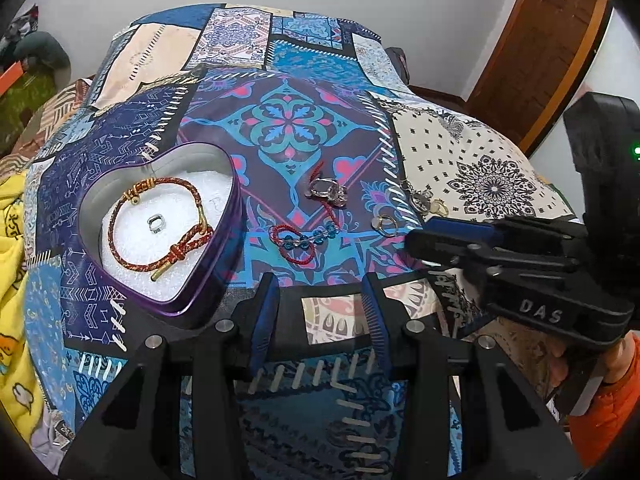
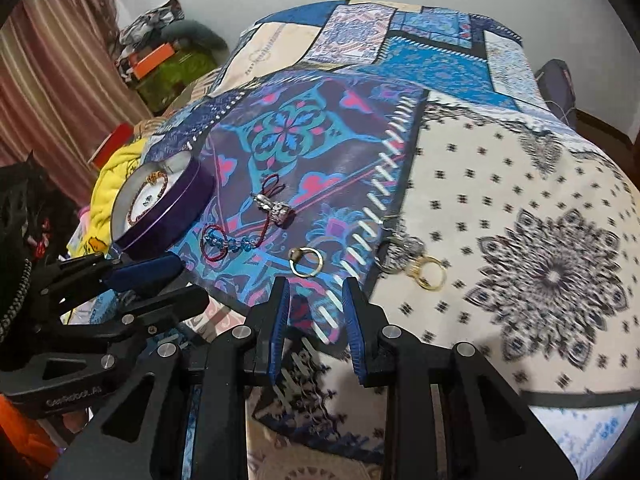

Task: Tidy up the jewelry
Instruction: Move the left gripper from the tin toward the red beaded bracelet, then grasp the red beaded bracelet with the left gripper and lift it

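Note:
A purple heart-shaped tin (image 1: pixel 208 288) (image 2: pixel 176 208) sits on the patterned cloth, holding a red-and-gold braided bracelet (image 1: pixel 132 258) and a small silver ring (image 1: pixel 155 223) on white foam. A red cord bracelet with blue beads (image 1: pixel 304 240) (image 2: pixel 224 242), a silver ring cluster (image 1: pixel 328 192) (image 2: pixel 276 210), a silver-and-gold ring (image 1: pixel 384 224) (image 2: pixel 306 262), and gold and grey rings (image 1: pixel 428 204) (image 2: pixel 426 274) lie loose. My left gripper (image 1: pixel 320 280) is open and empty, near the tin and bead bracelet. My right gripper (image 2: pixel 316 284) is open and empty, just short of the silver-and-gold ring.
The cloth (image 1: pixel 480 168) covers a bed-like surface. Yellow fabric (image 1: pixel 12 240) lies at the left edge. A wooden door (image 1: pixel 540 40) stands at the back right. A pile of clothes and boxes (image 2: pixel 160 64) sits by the curtain.

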Demonstrator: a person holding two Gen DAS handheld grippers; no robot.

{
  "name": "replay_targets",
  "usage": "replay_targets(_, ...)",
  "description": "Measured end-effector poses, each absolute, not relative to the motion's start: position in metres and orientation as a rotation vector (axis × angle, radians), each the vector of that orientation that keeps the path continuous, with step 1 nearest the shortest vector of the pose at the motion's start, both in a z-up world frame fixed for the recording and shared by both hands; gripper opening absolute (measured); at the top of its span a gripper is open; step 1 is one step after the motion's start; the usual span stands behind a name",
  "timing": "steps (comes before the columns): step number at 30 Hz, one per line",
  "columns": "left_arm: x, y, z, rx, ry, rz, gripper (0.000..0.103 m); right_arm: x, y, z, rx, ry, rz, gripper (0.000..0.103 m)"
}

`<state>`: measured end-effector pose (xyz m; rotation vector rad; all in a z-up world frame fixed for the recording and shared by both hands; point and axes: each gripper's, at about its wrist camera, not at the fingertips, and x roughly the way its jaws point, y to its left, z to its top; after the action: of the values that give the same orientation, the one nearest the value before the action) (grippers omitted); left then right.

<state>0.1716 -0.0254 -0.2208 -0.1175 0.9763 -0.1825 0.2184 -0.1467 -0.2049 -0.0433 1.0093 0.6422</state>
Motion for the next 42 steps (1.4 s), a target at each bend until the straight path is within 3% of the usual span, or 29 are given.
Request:
replay_targets(14,0.187,-0.022,-0.225,-0.117,0.961,-0.167,0.042,0.224,-0.124,-0.214,-0.142,0.957,0.651,0.024)
replay_targets(17,0.189,-0.022,-0.226,-0.116,0.96,-0.167,0.042,0.224,-0.125,-0.214,-0.139,0.946,0.647,0.019)
replay_targets(31,0.204,-0.033,-0.233,-0.059,0.955,-0.163,0.042,0.22,-0.144,-0.201,-0.048,0.926,0.636,0.019)
replay_targets(36,0.205,-0.039,-0.235,-0.022,0.95,-0.156,0.023,0.22,-0.15,-0.195,-0.03,0.915,0.625,0.019)
replay_targets(42,0.202,-0.031,-0.233,-0.107,0.962,-0.209,0.013,0.218,-0.154,-0.189,-0.018,0.898,0.608,0.019)
